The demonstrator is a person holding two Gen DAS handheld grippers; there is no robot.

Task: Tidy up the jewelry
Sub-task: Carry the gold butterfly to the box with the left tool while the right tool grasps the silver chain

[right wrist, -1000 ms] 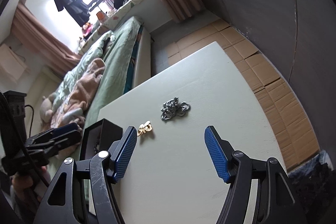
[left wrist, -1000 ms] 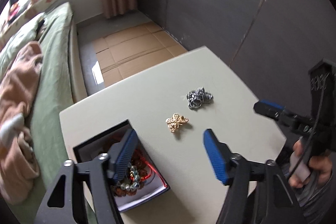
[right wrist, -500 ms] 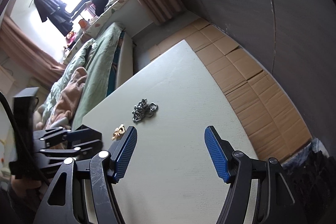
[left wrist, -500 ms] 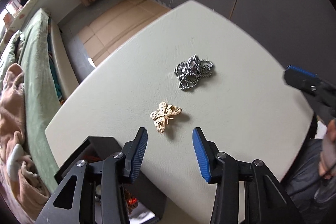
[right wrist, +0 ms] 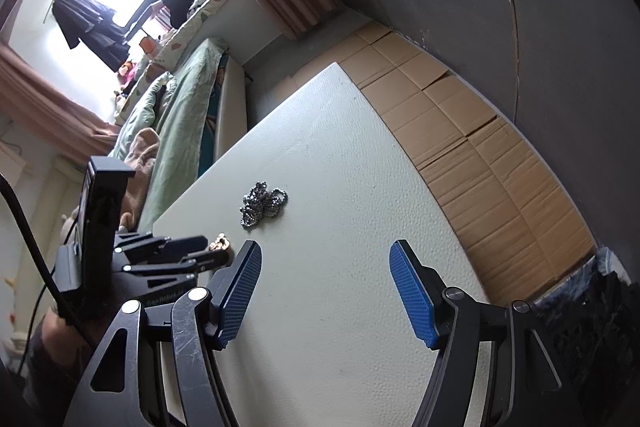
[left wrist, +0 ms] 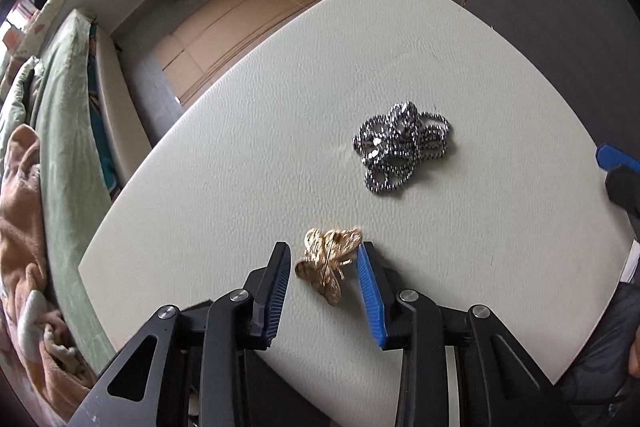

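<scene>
While the gold butterfly brooch (left wrist: 328, 269) lies flat on the pale table (left wrist: 248, 155), the left gripper (left wrist: 323, 281) points steeply down over it, jaws closing with the brooch between them. The blue pad on one side looks to be just at a wing tip; the other pad stands clear, so no grip is made yet. Straddling it this way probably suits pinching so thin a piece across its wings. Beyond it, apart, a silver bead chain (left wrist: 402, 147) sits heaped. The right gripper (right wrist: 326, 291) hangs released and empty over bare tabletop, likely waiting out of the way.
</scene>
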